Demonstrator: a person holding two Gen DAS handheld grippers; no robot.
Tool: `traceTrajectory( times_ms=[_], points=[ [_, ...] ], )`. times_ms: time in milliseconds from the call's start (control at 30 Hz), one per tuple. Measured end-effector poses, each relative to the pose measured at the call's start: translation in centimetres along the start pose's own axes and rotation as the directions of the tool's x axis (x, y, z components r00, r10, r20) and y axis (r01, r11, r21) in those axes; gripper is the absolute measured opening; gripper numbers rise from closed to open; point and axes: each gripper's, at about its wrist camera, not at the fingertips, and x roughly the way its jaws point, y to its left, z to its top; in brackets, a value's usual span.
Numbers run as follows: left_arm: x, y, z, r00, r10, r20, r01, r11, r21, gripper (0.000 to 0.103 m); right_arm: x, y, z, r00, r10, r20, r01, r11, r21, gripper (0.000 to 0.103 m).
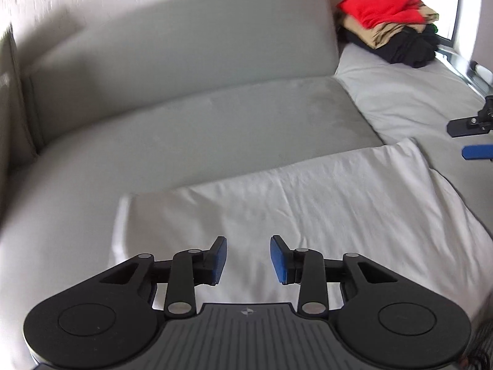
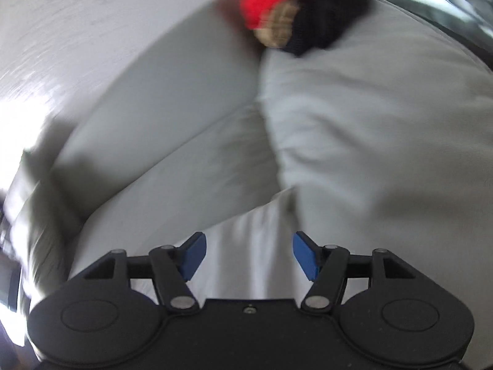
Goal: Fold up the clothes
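Lying flat beneath both grippers, white cloth [image 1: 277,203] spreads under left fingers [image 1: 219,259] and right fingers [image 2: 194,254], all apart, empty.

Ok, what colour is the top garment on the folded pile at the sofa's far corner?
Red, above tan and black layers; the left wrist view shows it sharpest.

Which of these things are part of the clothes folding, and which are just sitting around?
Part of the job:
- white garment
- pile of clothes, red on top
- left hand-held gripper, open
- right hand-held gripper, open

Just lying about:
- grey sofa
- pale cushion
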Motion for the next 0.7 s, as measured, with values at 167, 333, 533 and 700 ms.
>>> traceTrajectory(
  times_ms=[167, 333, 533, 700],
  points=[
    [2.9, -1.3, -0.5, 0.996, 0.041, -0.082, -0.041, 0.999, 0.000, 0.022, 2.1, -4.1, 1.4, 1.000, 0.002, 0.004, -0.002, 0.995, 0.100, 0.026],
    [3.2, -2.0, -0.3, 0.994, 0.081, -0.076, -0.077, 0.995, 0.062, 0.023, 4.8, -4.9, 2.5, 0.995, 0.081, -0.051, -0.073, 0.986, 0.151, 0.026],
    [3.2, -1.4, -0.1, 0.995, 0.063, -0.082, -0.062, 0.998, 0.016, 0.028, 7.3, -4.7, 2.7, 0.993, 0.066, -0.094, -0.048, 0.983, 0.179, 0.022],
    [3.4, -1.1, 0.1, 0.995, 0.058, -0.078, -0.057, 0.998, 0.012, 0.028, 8.6, -4.9, 2.6, 0.988, 0.098, -0.117, -0.073, 0.976, 0.206, 0.022]
  ],
)
